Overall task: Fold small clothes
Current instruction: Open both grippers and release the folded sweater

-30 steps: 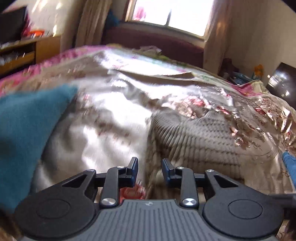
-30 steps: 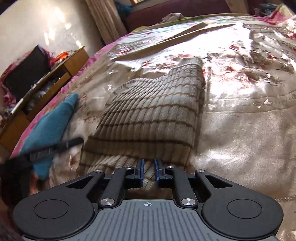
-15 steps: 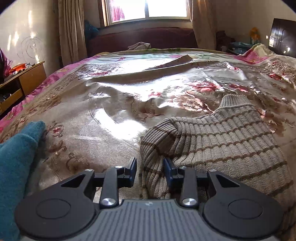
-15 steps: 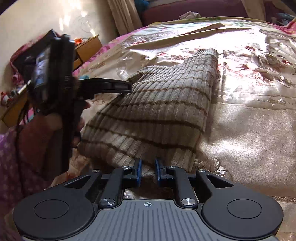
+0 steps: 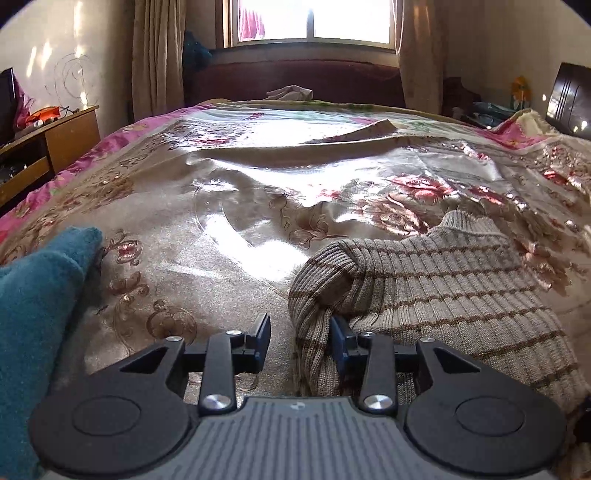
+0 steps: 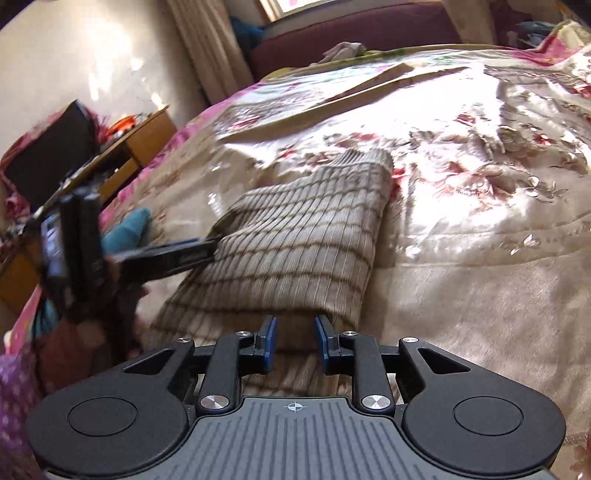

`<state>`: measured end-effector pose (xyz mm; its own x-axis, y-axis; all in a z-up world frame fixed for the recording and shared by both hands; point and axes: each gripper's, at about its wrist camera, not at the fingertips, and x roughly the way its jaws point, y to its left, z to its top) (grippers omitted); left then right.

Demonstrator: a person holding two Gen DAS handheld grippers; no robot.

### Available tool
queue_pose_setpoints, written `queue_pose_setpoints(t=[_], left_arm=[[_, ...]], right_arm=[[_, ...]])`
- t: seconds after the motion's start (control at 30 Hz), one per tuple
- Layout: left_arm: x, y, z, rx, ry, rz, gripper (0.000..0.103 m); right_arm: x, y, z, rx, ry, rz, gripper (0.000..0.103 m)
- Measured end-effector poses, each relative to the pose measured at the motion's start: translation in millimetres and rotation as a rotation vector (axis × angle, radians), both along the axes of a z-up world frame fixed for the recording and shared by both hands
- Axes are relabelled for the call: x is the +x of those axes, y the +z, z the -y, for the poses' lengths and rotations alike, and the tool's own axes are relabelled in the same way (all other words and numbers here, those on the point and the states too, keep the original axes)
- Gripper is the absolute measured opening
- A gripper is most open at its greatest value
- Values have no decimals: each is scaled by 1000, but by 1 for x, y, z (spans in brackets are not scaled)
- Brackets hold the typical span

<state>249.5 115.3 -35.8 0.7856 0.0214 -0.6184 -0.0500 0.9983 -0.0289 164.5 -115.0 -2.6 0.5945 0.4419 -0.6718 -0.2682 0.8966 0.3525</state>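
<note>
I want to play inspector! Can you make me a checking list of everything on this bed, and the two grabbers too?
Surface: bedspread, shiny, floral, wrinkled.
Job's things: striped sweater, folded, lying on the bedspread; teal cloth beside it, to the left.
Clutter: a crumpled cloth at the far end of the bed.
Grippers: left gripper open, a sweater edge between its jaws; right gripper open over the sweater's near edge.
Cables: nothing seen.
Surroundings: window with curtains, wooden cabinet on the left, dark furniture on the right.
</note>
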Motion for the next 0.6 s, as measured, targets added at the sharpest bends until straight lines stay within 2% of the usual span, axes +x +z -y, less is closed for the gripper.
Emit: queue_pose_setpoints(t=[0.07, 0.17, 0.4, 0.5, 0.6], left_arm=[[-9, 6, -7, -33, 8, 6, 42], [-31, 12, -15, -39, 6, 21, 41], [-97, 18, -20, -108, -53, 25, 41], [-110, 13, -11, -62, -95, 28, 41], [-100, -3, -13, -27, -63, -53, 42]], right_arm=[[1, 2, -1, 0, -13, 5, 24], [-7, 4, -4, -12, -6, 17, 32], [-37, -3, -7, -67, -3, 0, 33], [-42, -14, -11, -108, 2, -37, 33], [-42, -18, -15, -138, 5, -54, 33]])
